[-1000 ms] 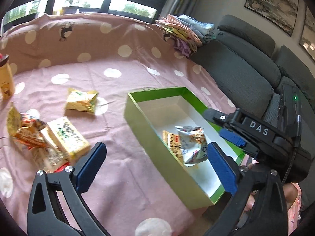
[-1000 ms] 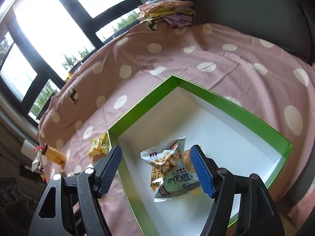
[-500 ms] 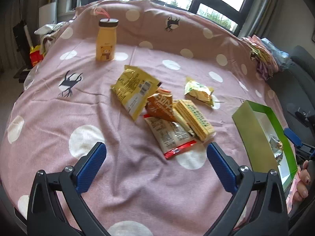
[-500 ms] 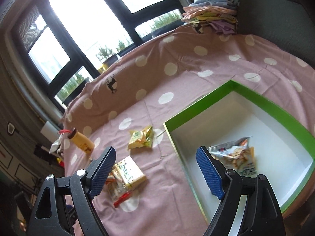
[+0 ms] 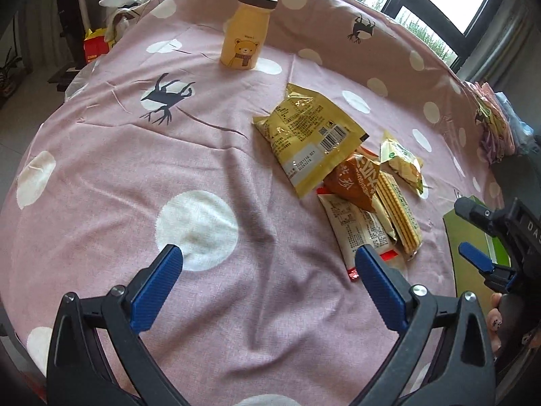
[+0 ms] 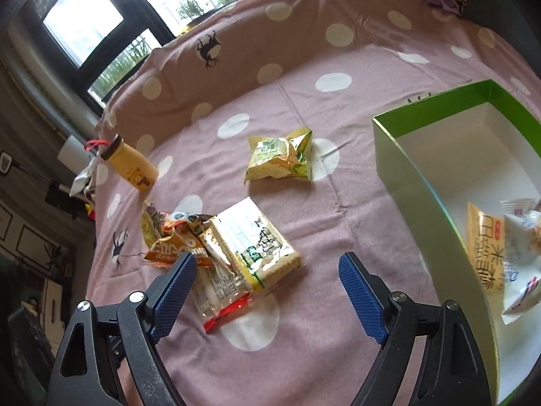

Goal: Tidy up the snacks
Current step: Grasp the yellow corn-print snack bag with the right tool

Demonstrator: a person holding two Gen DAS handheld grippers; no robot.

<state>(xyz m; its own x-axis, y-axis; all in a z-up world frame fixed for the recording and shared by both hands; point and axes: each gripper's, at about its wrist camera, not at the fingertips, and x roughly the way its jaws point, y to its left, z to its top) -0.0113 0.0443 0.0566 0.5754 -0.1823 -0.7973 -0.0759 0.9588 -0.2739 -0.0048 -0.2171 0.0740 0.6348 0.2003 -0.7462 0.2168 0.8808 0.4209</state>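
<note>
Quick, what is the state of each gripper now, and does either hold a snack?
Left gripper: open, holds nothing.
Right gripper: open, jaws have just been opening, nothing between them.

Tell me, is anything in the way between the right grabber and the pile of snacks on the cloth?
Nothing visible is. The right gripper stands open and empty, its jaws having just been opening, right over the cracker pack at the pile's edge.

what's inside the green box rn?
Inside the green cardboard box: a white snack packet overlapping an orange-yellow packet with large characters, both at its near end. The white floor beyond looks bare. The picture edge cuts off the rest.
</note>
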